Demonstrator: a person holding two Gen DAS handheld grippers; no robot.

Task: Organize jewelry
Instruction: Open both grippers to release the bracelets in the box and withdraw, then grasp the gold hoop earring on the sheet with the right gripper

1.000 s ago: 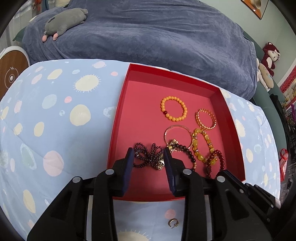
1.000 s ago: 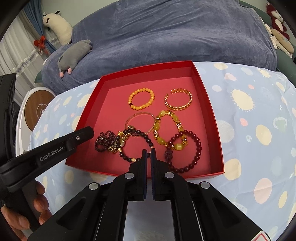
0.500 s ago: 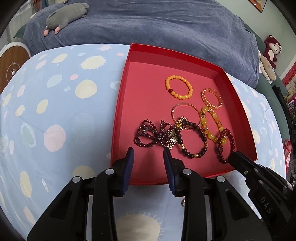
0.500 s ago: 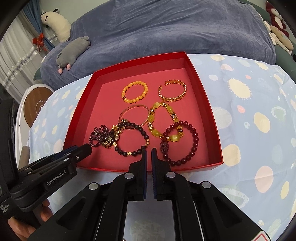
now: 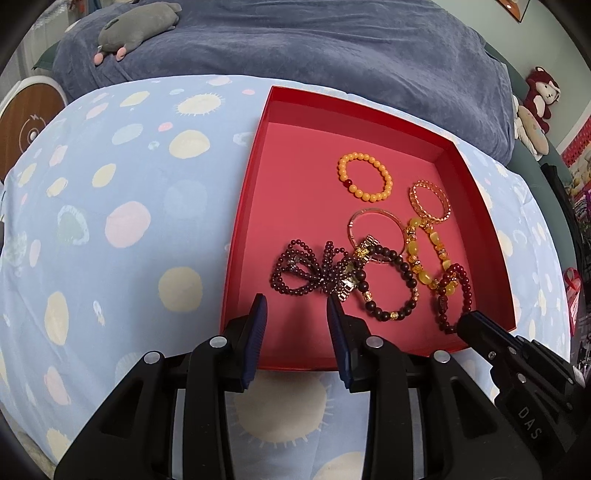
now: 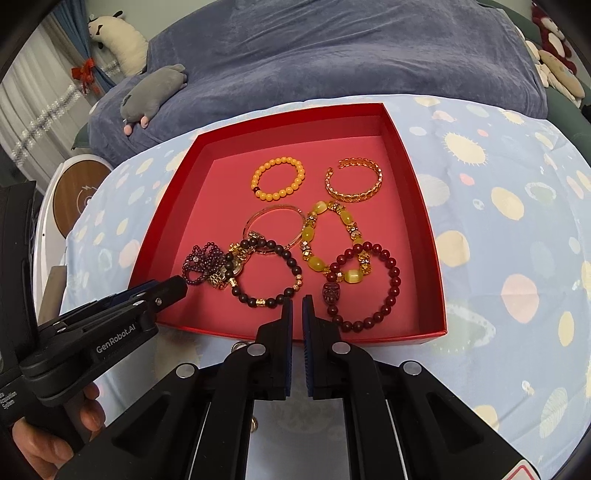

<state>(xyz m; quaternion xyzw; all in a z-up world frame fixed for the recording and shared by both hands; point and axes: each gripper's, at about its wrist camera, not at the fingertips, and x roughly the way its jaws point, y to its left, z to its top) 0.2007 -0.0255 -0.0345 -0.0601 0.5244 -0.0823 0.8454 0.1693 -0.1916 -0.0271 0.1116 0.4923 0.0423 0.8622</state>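
Observation:
A red tray (image 5: 240,221) (image 6: 424,221) on the spotted blue cloth holds several bracelets. At the back lie an orange bead bracelet (image 5: 387,180) (image 6: 302,173) and a gold cuff (image 6: 354,197). Nearer me are a tangled garnet strand (image 5: 321,277) (image 6: 201,258), a dark brown bead bracelet (image 5: 402,264) (image 6: 291,262), a yellow stone bracelet (image 6: 317,262) and a dark red bead bracelet (image 6: 395,280). My left gripper (image 5: 295,306) (image 6: 173,290) hangs open and empty over the tray's near left floor, just short of the garnet strand. My right gripper (image 6: 297,302) (image 5: 476,325) is shut on nothing between the brown and red bracelets.
A blue-grey blanket (image 5: 332,48) with a grey plush toy (image 5: 136,29) lies behind the tray. Stuffed animals (image 5: 539,99) sit at the far right and a round wood-topped stand (image 6: 81,192) at the left. A small metal ring (image 6: 239,345) rests on the cloth before the tray.
My left gripper drew back from over the garnet strand to the tray's near edge. The right gripper's tip came into the left wrist view. Neither jaw gap changed.

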